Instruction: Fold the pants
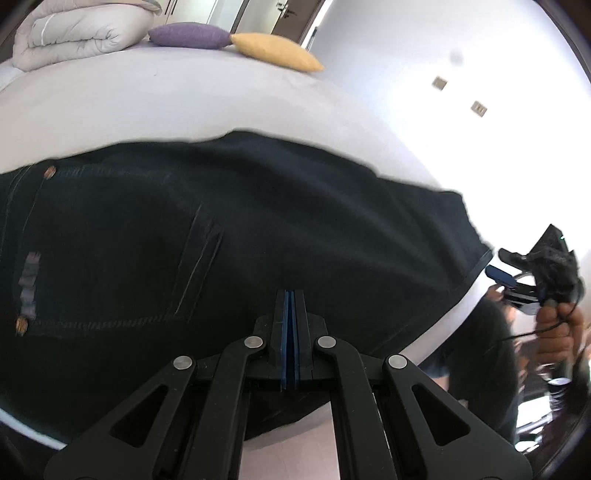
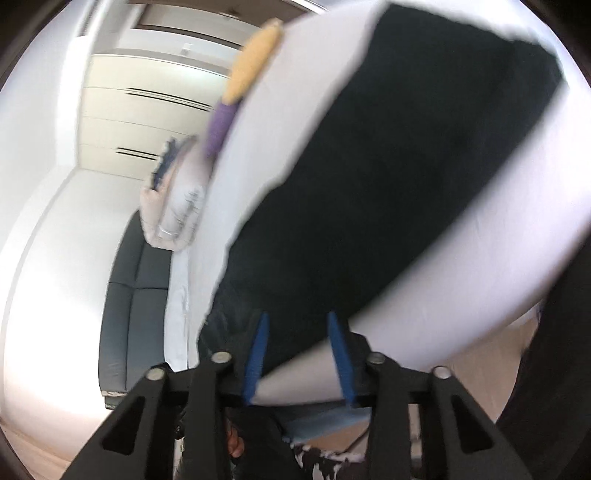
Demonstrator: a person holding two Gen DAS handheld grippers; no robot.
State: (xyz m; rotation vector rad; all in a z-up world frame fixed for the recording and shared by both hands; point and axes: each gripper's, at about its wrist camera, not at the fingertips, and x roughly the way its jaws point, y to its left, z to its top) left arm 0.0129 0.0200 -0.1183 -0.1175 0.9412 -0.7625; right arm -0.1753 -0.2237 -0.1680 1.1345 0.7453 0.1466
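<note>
Bedroom: bed [image 1: 184,110], folded duvet [image 1: 74,33], cushions [image 1: 188,35]

My pants [image 1: 240,221] look like dark denim, matt and finely woven, with pale stitched seams and coppery metal rivets [image 1: 50,171]. The bed sheet [image 1: 166,107] beneath is smooth, matt, pale cloth. I see a puffy quilted duvet [image 1: 74,33] and two nubbly fabric cushions [image 1: 236,44]. My left gripper [image 1: 291,295] is matt black plastic with dull silver metal pins and blue rubbery pads [image 1: 285,325].
</note>
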